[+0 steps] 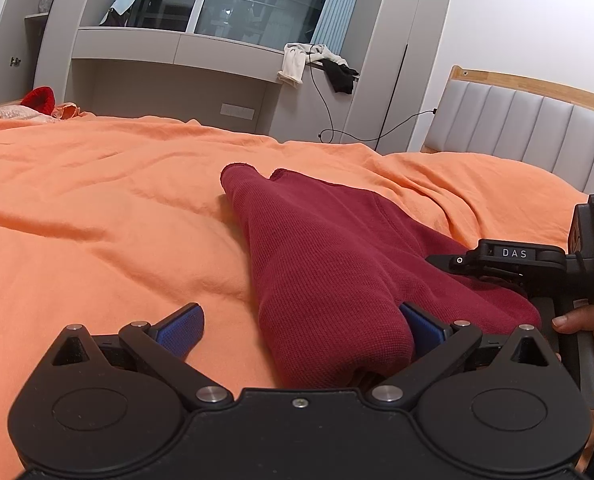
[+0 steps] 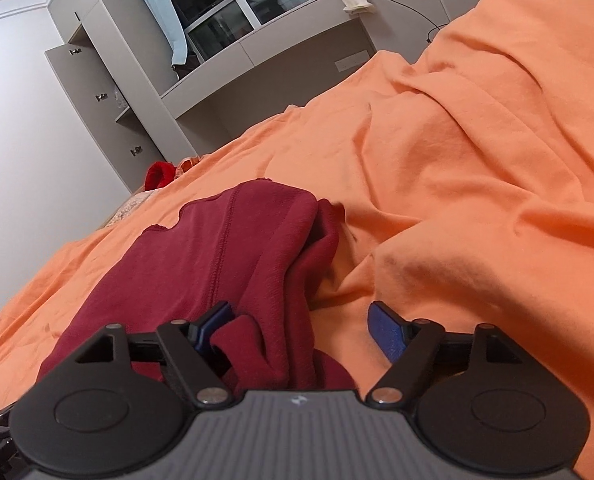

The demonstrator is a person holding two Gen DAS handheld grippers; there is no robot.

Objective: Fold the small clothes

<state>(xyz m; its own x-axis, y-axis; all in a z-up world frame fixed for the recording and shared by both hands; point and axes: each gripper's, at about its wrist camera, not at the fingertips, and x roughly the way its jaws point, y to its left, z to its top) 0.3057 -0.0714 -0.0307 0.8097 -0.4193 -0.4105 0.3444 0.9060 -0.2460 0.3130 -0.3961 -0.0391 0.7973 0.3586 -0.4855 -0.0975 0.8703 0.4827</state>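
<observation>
A dark red knit garment lies folded lengthwise on the orange bedsheet. My left gripper is open, its blue pads spread wide, with the garment's near end lying between them against the right pad. In the right wrist view the same garment lies bunched on the sheet. My right gripper is open too, its jaws wide, with folds of the garment's near edge between them by the left pad. The right gripper's body shows at the right of the left wrist view, held by a hand.
A grey padded headboard stands at the right. Grey cabinets and a window ledge with white and black clothes lie beyond the bed. A red item sits at the bed's far left corner. A cable hangs by the cabinet.
</observation>
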